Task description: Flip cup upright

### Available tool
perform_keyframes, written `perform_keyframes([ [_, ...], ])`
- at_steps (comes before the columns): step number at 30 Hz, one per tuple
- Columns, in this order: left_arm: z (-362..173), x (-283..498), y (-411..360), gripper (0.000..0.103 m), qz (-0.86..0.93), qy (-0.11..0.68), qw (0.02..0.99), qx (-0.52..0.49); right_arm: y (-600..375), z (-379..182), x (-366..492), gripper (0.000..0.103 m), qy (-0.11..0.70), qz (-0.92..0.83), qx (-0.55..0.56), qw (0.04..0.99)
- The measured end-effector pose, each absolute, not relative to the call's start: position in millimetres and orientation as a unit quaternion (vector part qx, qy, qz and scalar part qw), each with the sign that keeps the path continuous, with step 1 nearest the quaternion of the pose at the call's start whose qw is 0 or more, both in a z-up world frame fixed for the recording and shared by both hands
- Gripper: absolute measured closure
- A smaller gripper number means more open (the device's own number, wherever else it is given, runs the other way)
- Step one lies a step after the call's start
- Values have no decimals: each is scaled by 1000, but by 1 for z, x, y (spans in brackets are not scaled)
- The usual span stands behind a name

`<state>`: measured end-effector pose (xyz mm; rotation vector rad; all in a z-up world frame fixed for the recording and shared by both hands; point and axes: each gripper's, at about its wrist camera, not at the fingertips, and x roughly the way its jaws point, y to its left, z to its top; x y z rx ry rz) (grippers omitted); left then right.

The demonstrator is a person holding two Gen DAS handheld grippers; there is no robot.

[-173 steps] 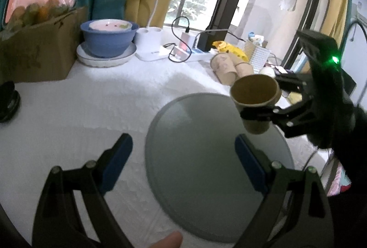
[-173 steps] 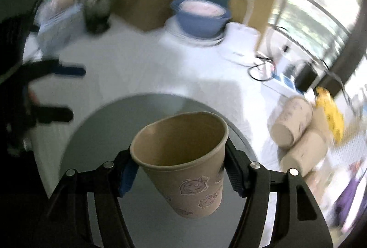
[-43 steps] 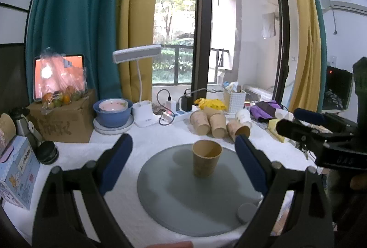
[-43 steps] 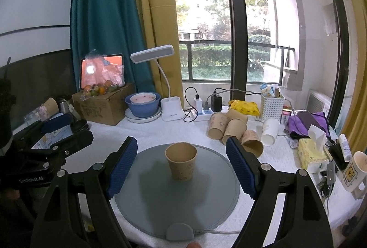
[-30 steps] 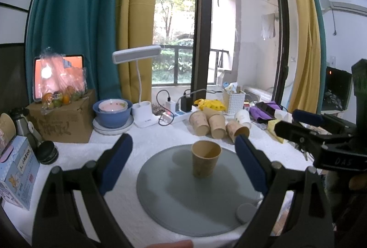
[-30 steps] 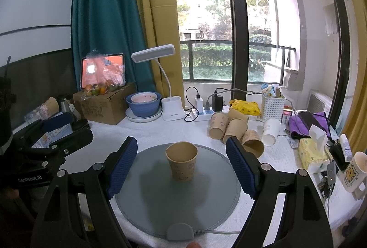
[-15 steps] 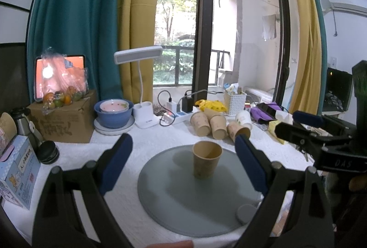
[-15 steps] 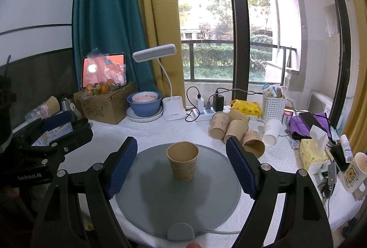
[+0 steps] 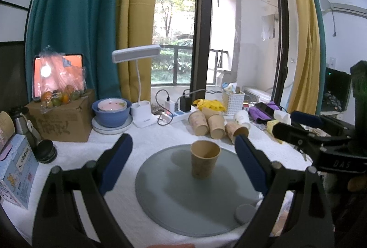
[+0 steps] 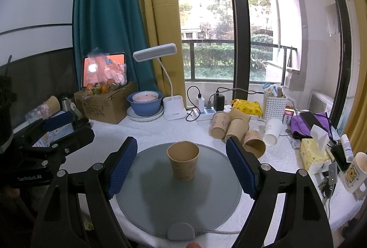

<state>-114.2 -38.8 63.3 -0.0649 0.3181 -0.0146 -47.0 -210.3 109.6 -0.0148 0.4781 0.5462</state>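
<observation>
A brown paper cup (image 9: 204,159) stands upright, mouth up, on the round grey mat (image 9: 174,202); it also shows in the right wrist view (image 10: 183,160) on the mat (image 10: 149,199). My left gripper (image 9: 183,151) is open and empty, held back from the cup and above the table's near edge. My right gripper (image 10: 182,156) is open and empty, also drawn back from the cup. Each gripper shows in the other's view: the right one (image 9: 298,126) at right, the left one (image 10: 62,126) at left.
Several paper cups (image 10: 231,127) lie on their sides behind the mat, with a white cup (image 10: 271,131). At the back stand a blue bowl (image 10: 145,104), a desk lamp (image 10: 169,96), a power strip (image 10: 206,111), a cardboard box (image 10: 104,105), and a white basket (image 10: 274,103). A tissue box (image 10: 314,153) and mug (image 10: 354,173) sit right.
Earlier my right gripper held the cup above the mat. It has since let go and both grippers have drawn back. Over the last second nothing has visibly moved.
</observation>
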Motion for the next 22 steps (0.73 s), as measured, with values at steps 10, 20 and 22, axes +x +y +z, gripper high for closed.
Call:
perform_keyframes([
  [10,63,-113,-39,11,-9,160,987,-31,-209,109,-48,21,235,267,-7,935],
  [20,59,-113,-43,11,-13,158,987,-31,-208,107,-49,21,234,267,-8,935],
  [22,60,-114,-43,11,-13,154,988,-31,-208,108,-49,21,234,268,-7,934],
])
